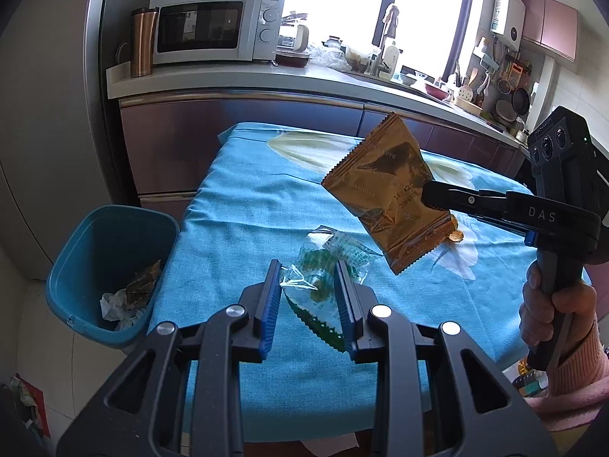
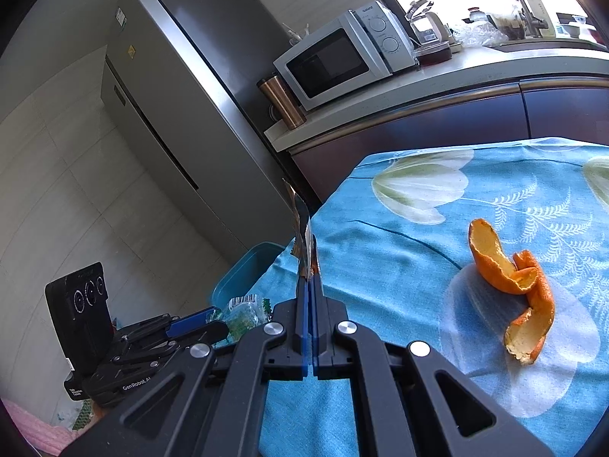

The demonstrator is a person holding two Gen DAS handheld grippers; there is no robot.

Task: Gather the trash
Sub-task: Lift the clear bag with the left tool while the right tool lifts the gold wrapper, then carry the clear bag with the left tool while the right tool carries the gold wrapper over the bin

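Two wrappers are being carried: the right gripper is pinching a brown packet fully closed, the left gripper is squeezing a clear wrapper. The bin, at nine o'clock, is holding some trash; orange peel is still waiting.

Behind your table, a white microwave sits on the counter, copper tumbler just beside it. Steel fridge stands left of them. Bright window glares above the sink clutter.
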